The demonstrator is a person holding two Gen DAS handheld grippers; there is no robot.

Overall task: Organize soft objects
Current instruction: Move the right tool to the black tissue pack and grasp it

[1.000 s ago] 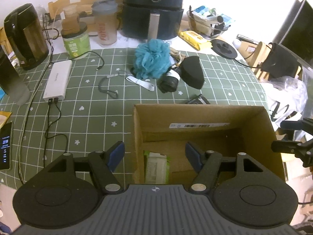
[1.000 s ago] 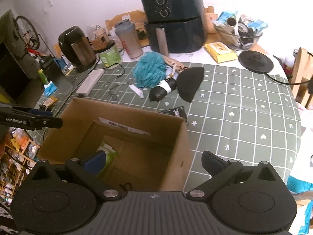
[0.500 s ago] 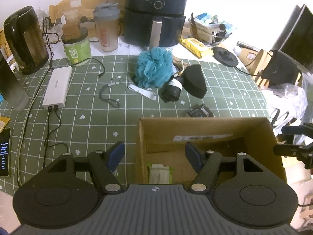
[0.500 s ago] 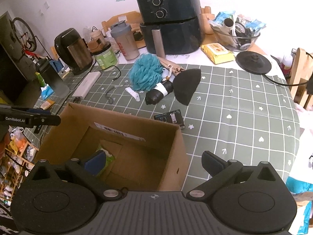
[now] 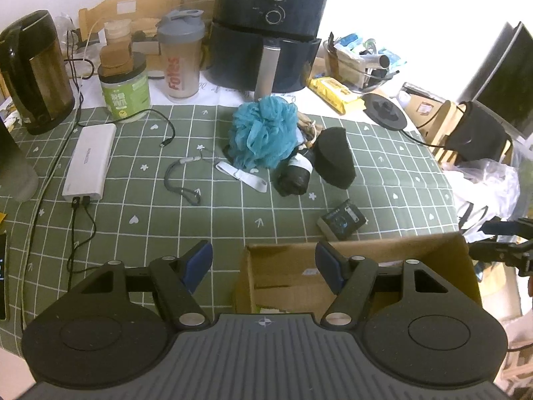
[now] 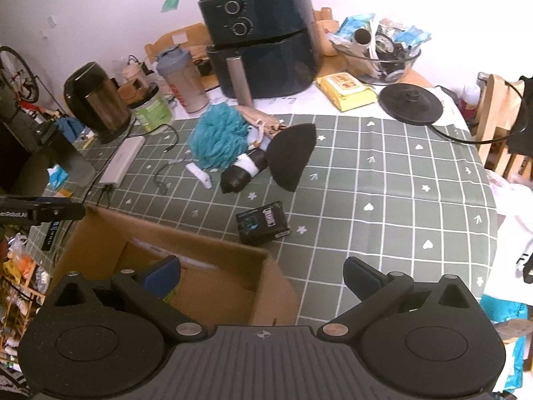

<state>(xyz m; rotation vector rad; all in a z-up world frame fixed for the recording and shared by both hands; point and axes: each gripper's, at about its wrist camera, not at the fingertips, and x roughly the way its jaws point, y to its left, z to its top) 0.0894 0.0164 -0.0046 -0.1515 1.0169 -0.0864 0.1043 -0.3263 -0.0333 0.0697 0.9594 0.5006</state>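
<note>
A: Bath pouf, teal mesh, one item. It lies on the green grid-patterned tablecloth just in front of the dark air fryer. A rolled black cloth with a white band touches its near side, and beside that sits a black half-round soft piece.

B: And the container?

A: Cardboard box, open-topped, standing at the near table edge. A white label strip runs along its inner wall, the print too small to read. Something green and white lies at the bottom, mostly hidden.

B: Legible writing?

A: Shaker bottle, red lettering reading "Fotes" as best it can be made out. The green-labelled jar carries white characters that cannot be read. A small black packet lies flat on the cloth between the box and the black roll; its print is blurred. The white power bank has faint grey text, unreadable.

B: Tools?

A: Left gripper, fingers spread wide, holding nothing, one blue pad over the cloth and the other over the box rim. Right gripper, fingers likewise wide apart and empty, its left pad above the box interior, its right pad over bare tablecloth.
</note>
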